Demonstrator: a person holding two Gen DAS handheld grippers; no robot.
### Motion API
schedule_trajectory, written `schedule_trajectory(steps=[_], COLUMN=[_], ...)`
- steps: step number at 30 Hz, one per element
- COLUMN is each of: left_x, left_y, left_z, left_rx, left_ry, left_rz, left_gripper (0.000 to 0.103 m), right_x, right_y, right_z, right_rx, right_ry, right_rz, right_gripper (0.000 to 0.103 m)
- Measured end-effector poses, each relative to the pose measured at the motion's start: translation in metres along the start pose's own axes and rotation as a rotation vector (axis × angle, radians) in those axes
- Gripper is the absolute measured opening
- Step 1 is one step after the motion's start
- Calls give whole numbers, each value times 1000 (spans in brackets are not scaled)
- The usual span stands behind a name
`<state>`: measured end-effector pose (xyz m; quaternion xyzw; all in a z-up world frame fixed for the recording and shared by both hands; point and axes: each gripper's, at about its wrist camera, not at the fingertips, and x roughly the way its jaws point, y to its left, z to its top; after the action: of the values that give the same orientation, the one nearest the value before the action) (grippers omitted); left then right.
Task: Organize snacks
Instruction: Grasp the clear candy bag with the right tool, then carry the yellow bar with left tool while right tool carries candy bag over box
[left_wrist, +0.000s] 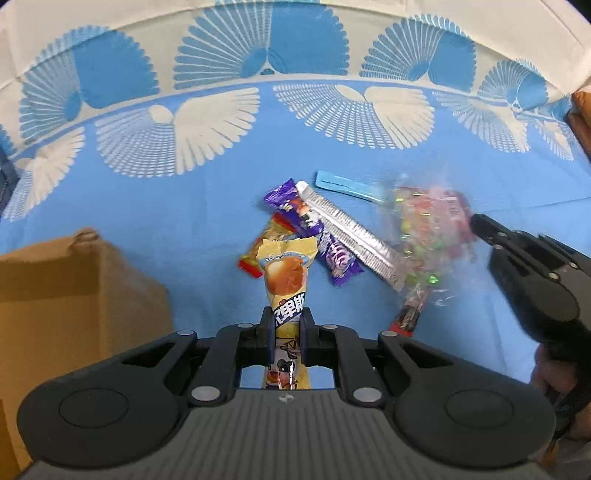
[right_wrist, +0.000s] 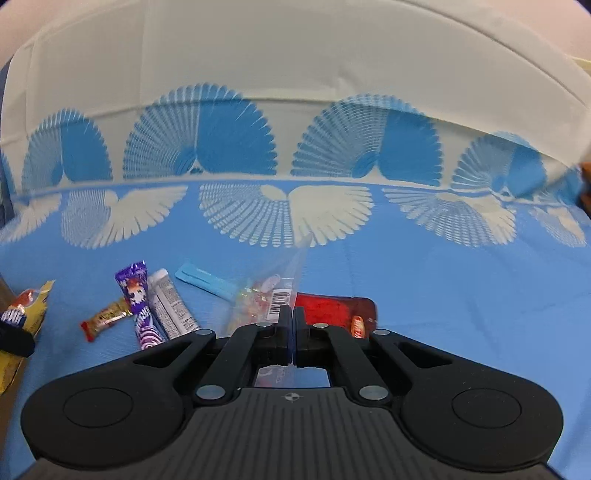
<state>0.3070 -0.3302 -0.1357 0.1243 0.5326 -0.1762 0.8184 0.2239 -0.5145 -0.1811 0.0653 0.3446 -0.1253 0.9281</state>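
Observation:
My left gripper (left_wrist: 288, 320) is shut on a yellow snack packet (left_wrist: 286, 273) with an orange ball printed on it, held above the blue cloth. That packet (right_wrist: 31, 301) also shows at the left edge of the right wrist view. My right gripper (right_wrist: 293, 320) is shut on a clear bag of coloured candies (right_wrist: 264, 297), which looks blurred. From the left wrist view the candy bag (left_wrist: 424, 229) hangs at the right gripper's (left_wrist: 476, 221) tip. On the cloth lie a purple packet (left_wrist: 338, 258), a silver stick packet (left_wrist: 351, 236) and a small red-ended bar (left_wrist: 255, 258).
An open cardboard box (left_wrist: 55, 295) stands at the left. A light blue flat clip (right_wrist: 207, 282) lies behind the pile. A red packet (right_wrist: 332, 308) lies under the candy bag. The patterned blue and white cloth (right_wrist: 443, 295) covers the table.

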Motion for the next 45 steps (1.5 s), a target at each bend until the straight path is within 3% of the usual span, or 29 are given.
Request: schedule_trajectory(steps=[3, 8, 13, 16, 17, 20, 24, 28, 33, 36, 40, 41, 43, 45], left_x=[-20, -63, -109, -126, -129, -131, -119, -92, -63, -49, -41, -41, -43, -48], left_y=[-1, 0, 14, 27, 31, 40, 44, 37, 20, 10, 5, 4, 3, 1], left_z=[-11, -28, -49, -65, -69, -79, -81, -74, -69, -67, -66, -67, -67, -68], left_rx=[15, 23, 10, 4, 1, -4, 4, 3, 33, 50, 53, 53, 55, 58], left_ry=[-20, -78, -116, -132, -132, -129, -103, -51, 3, 27, 46, 47, 43, 35], left_rz=[-15, -54, -86, -78, -72, -58, -53, -62, -82, -84, -80, -82, -84, -84], left_gripper=[13, 13, 13, 13, 13, 13, 13, 13, 13, 13, 13, 13, 13, 13], right_x=[-30, -81, -119, -126, -119, -93, -60, -19, 16, 38, 55, 51, 34, 17], right_y=[-2, 16, 38, 43, 38, 16, -12, -37, -37, -52, -89, -86, -75, -65], right_z=[0, 2, 4, 2, 1, -8, -26, -38, -54, -51, -45, -47, -54, -65], right_rx=[22, -93, -139, -150, -125, -33, -125, -138, -273, -272, -59, -85, -141, -171], right_ry=[-33, -100, -98, -90, -51, 33, 56, 183, 216, 239, 290, 277, 242, 209], right_rz=[8, 26, 33, -13, -16, -52, -122, -35, -17, 27, 130, 119, 107, 65], right_gripper=[0, 0, 0, 1, 8, 81, 86, 93, 103, 103, 101, 95, 71, 38])
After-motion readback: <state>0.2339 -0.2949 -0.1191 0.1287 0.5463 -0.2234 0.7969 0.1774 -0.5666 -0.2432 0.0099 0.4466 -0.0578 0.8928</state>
